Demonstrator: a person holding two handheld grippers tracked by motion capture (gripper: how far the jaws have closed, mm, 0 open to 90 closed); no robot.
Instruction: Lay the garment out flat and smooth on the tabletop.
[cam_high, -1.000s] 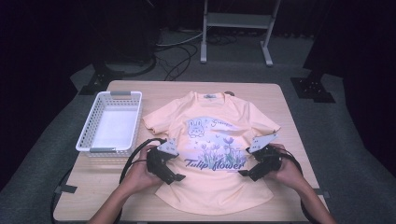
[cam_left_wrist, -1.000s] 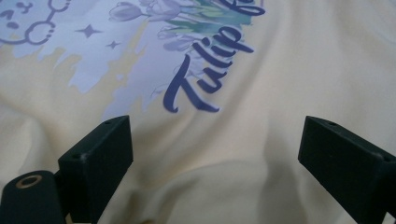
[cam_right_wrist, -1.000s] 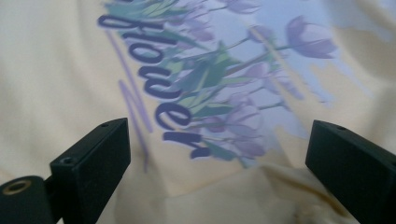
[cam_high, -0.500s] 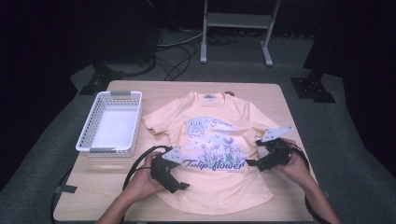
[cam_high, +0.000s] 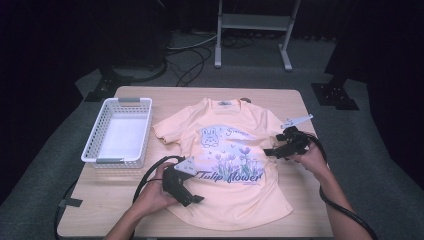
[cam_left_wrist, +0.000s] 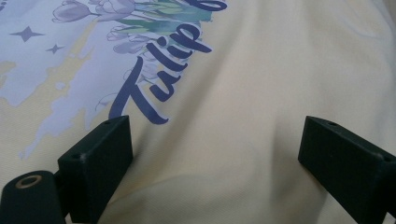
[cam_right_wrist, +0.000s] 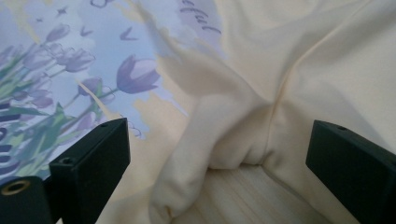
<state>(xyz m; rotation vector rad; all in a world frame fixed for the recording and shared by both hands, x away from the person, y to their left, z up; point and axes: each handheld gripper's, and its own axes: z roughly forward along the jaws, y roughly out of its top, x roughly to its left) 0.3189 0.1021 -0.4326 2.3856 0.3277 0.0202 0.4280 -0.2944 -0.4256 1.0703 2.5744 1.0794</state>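
Note:
A pale yellow T-shirt (cam_high: 235, 150) with a tulip print lies face up on the wooden table (cam_high: 310, 210). My left gripper (cam_high: 192, 197) hovers open over its lower left front, just below the "Tulip" lettering (cam_left_wrist: 159, 84); the jaws of the left gripper (cam_left_wrist: 217, 140) stand wide apart with smooth cloth between them. At the shirt's right side, by the sleeve, is my right gripper (cam_high: 271, 151), open too. In the right gripper view, the right gripper (cam_right_wrist: 219, 140) frames a rumpled fold of the sleeve (cam_right_wrist: 224, 135) with bare wood below it.
A white plastic basket (cam_high: 92, 145) stands empty at the table's left. A small dark object (cam_high: 245, 99) lies at the far edge behind the collar. Dark floor with cables and stand legs surrounds the table.
My right gripper has moved away from the person, up the shirt's right side to the sleeve. The left gripper has shifted slightly nearer and lower on the shirt. Both stay open.

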